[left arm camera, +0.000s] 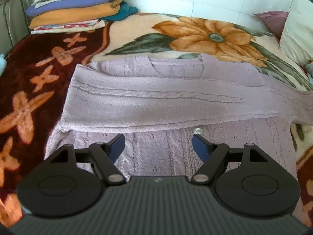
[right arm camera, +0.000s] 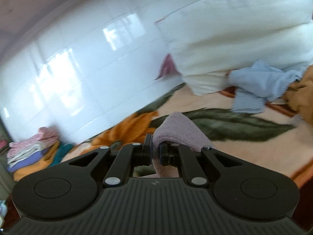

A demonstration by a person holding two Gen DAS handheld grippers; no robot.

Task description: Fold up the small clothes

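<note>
Mid-fold: the right gripper (right arm camera: 155, 152) pinches a lilac sweater (left arm camera: 156, 98) sleeve, the left gripper (left arm camera: 158, 145) hovers empty with fingers spread, so next the sleeve likely wants laying across the body.

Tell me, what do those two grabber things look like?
Both look alike. The left gripper and right gripper are black, with a ribbed dark-grey body, two round discs at the sides, silver rivets on the linkage bars, dark blue fingertips and a tiny pale logo. No cables or sleeves show.

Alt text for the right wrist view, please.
The right claw is shut on a fold of pink knit, lifted above a floral blanket. Behind are a white pillow and a blue cloth.
</note>
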